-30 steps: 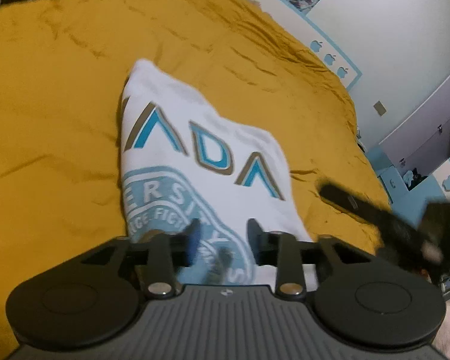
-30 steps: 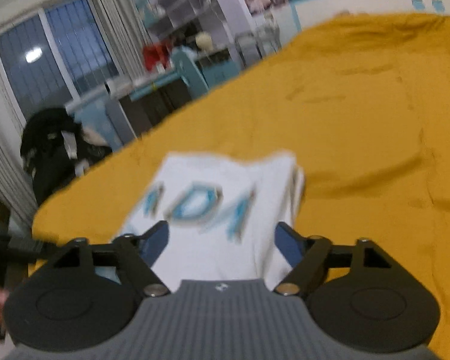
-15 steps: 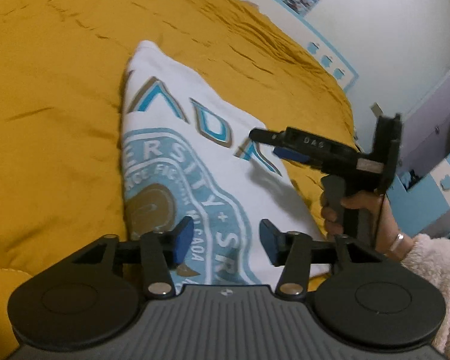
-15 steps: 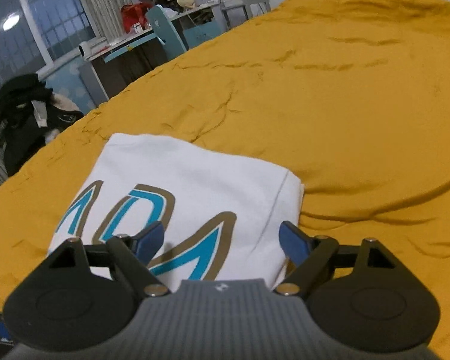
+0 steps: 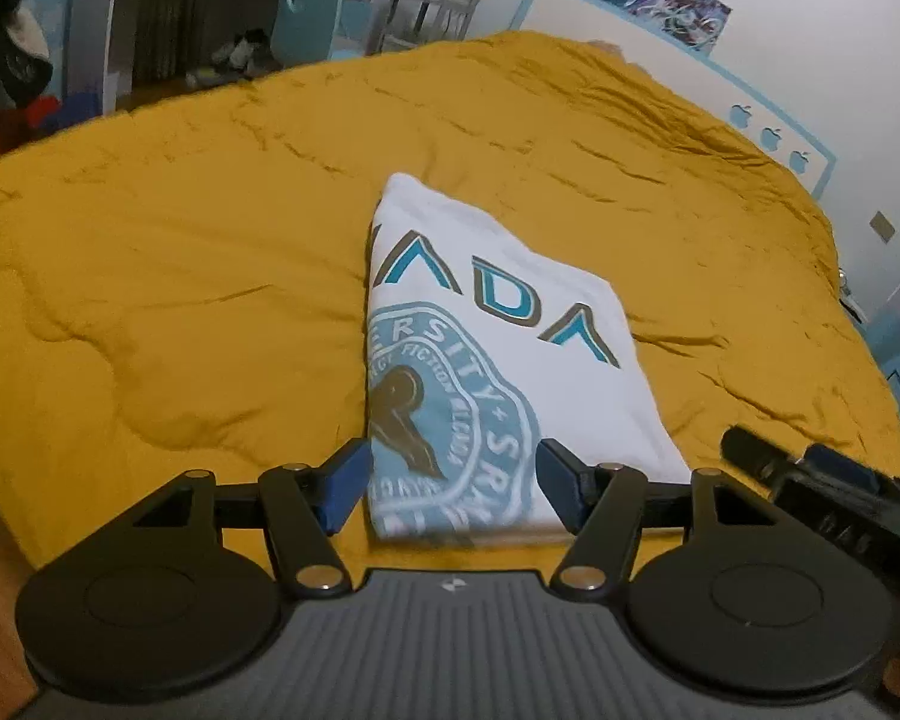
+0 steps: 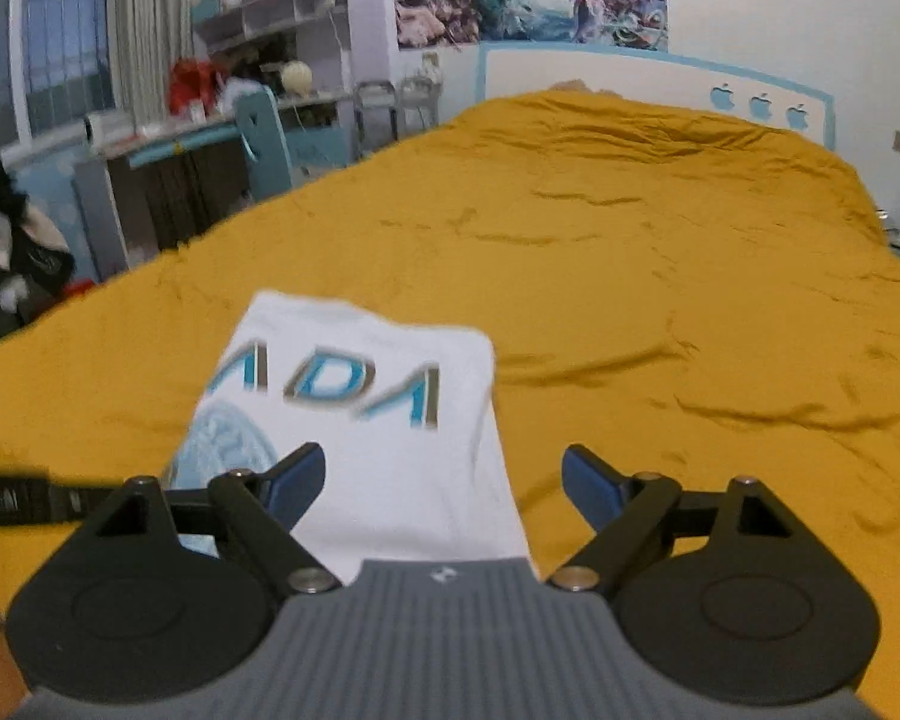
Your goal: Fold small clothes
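Left gripper (image 5: pixel 447 489): jaws opening, blue pads spread to either side of the near end of the shirt as seen from its own camera; nothing is pinched between them and the pads do not press on the cloth.
Right gripper (image 6: pixel 443 483): released, jaws wide apart and empty; its left pad shows over the white cloth, its right pad over the bare bedspread. In the left wrist view its dark body pokes in at the lower right edge, just off the shirt's near right corner.
Shirt (image 5: pixel 492 354): white T-shirt, folded into a long narrow rectangle, lying flat on the bed with the print facing up. Large teal and brown letters run across the far half, a round teal seal with a brown figure fills the near half. The right wrist view is a little blurred, so the lettering there reads softly.
Bed (image 5: pixel 180 276): covered by a mustard-yellow bedspread, wrinkled, with the shirt lying toward the near edge.
Headboard (image 6: pixel 630 75): white with a blue border and three small blue apple shapes, posters on the wall above it.
Desk (image 6: pixel 168 144): beyond the bed's left side, cluttered, with a teal chair beside it.
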A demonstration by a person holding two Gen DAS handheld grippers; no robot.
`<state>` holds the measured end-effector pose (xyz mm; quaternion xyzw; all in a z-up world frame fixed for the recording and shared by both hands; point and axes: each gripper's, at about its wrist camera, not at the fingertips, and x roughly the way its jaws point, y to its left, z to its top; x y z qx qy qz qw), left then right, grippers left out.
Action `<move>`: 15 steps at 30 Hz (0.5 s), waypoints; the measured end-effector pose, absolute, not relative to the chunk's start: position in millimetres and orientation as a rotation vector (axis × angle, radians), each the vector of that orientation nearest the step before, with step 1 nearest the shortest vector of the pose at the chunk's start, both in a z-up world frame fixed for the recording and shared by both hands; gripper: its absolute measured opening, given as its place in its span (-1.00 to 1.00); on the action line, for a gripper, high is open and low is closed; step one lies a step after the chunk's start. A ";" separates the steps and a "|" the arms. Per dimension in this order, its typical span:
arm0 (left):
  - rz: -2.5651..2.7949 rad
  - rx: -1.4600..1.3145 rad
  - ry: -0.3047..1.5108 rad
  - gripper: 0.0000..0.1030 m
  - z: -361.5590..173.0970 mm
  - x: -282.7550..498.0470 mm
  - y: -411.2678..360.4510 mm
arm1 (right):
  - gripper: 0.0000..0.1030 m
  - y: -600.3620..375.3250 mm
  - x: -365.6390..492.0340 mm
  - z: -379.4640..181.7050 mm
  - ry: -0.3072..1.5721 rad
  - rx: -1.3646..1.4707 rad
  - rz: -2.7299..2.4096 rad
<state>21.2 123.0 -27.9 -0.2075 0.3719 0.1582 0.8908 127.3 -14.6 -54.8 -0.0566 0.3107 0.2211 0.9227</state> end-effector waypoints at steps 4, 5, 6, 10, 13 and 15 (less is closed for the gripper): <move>0.374 -0.271 0.854 0.45 -10.1 9.7 94.6 | 0.59 -22.1 97.6 -49.7 0.739 -0.073 0.476; 0.392 -0.248 0.851 0.48 -4.5 4.6 88.7 | 0.59 -23.7 91.1 -48.0 0.757 -0.063 0.486; 0.404 -0.230 0.847 0.53 -0.2 0.9 84.2 | 0.59 -24.6 83.9 -46.1 0.765 -0.060 0.494; 0.419 -0.181 0.837 0.67 8.3 -7.4 73.2 | 0.59 -26.3 57.2 -37.6 0.750 -0.089 0.485; 0.412 -0.210 0.847 0.67 8.8 -10.4 72.0 | 0.59 -31.6 49.0 -33.3 0.739 -0.094 0.454; 0.414 -0.203 0.859 0.67 9.1 -10.8 69.9 | 0.59 -35.2 48.7 -32.3 0.754 -0.081 0.440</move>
